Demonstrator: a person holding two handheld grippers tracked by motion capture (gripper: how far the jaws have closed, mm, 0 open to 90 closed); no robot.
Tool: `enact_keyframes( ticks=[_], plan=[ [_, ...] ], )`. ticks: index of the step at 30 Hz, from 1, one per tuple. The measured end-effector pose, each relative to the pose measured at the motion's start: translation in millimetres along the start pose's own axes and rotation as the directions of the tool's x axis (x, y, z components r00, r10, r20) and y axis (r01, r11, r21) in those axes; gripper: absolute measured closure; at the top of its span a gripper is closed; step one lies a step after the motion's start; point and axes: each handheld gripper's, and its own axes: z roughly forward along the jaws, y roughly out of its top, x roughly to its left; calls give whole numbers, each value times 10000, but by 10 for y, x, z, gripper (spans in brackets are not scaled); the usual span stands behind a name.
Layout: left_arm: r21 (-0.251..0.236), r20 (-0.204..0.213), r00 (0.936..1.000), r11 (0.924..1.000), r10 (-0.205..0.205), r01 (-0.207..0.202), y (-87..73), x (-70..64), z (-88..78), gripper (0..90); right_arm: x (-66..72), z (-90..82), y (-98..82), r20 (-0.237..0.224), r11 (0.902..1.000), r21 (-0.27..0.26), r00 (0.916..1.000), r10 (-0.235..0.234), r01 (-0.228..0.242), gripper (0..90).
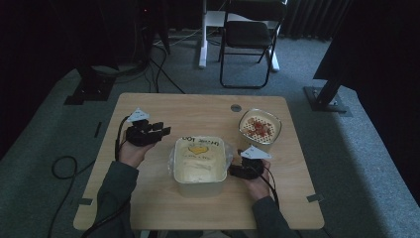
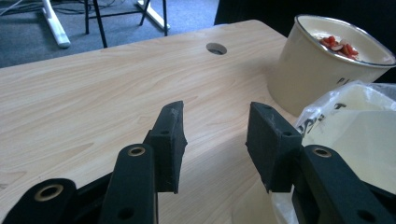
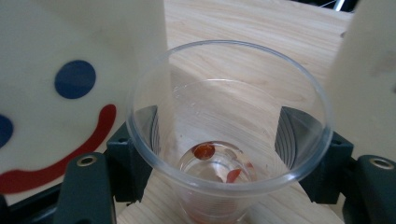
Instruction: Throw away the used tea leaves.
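A pale wood-grain counter (image 1: pixel 148 198) with rounded corners stands on grey carpet in a dim room; a round cable hole (image 1: pixel 236 107) sits near its far edge. Beyond it a black folding chair (image 1: pixel 250 37) stands beside a white leg of another piece of furniture, and dark cables trail over the floor at the left.

In the middle of the counter rests a square cream tub (image 1: pixel 200 161) lined with clear plastic film; in the right gripper view its side shows a painted smiling face. To its right, farther back, stands a round cream bowl (image 1: pixel 260 128) with red pieces on a perforated insert.

The right gripper (image 3: pixel 224 154) is low between tub and bowl, its fingers (image 3: pixel 133 158) set against both sides of a clear plastic cup (image 3: pixel 229 135), which has red residue at its bottom. The left gripper (image 2: pixel 215 140) hovers left of the tub, fingers (image 2: pixel 170 140) well apart, nothing between them.
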Motion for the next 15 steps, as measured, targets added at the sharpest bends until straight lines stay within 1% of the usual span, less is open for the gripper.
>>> enact_keyframes(
  ticks=[2, 3, 8, 12, 13, 14, 15],
  plan=[
    [0, 0, 10000, 10000, 0, 0, 0, 0, 0, 572, -10, -24, -6, 38, 10000, -32, 10000, 17, -17, 306],
    [18, -50, 10000, 10000, -69, 69, -17, 20, -7, 572, -36, -89, -24, 94, 10000, -61, 10000, 6, -5, 305],
    [29, -126, 9998, 9999, -159, 160, -55, 43, 3, 572, -128, -284, -120, 294, 10000, 76, 9996, 14, -16, 306],
    [-49, -330, 9989, 9994, -336, 335, -169, 70, 10, 572, -223, -478, -235, 569, 9999, 142, 9983, 78, -86, 312],
    [-49, -330, 9989, 9994, -336, 335, -169, 70, 10, 572, -223, -478, -235, 569, 9999, 142, 9983, 78, -86, 312],
    [-5, -437, 9983, 9992, -393, 393, -216, 88, 18, 572, -248, -530, -260, 683, 9999, 157, 9977, 29, -40, 313],
    [108, -609, 9969, 9987, -491, 499, -290, 118, 31, 572, -312, -653, -298, 928, 9998, 175, 9957, 37, -53, 315]
  ],
)
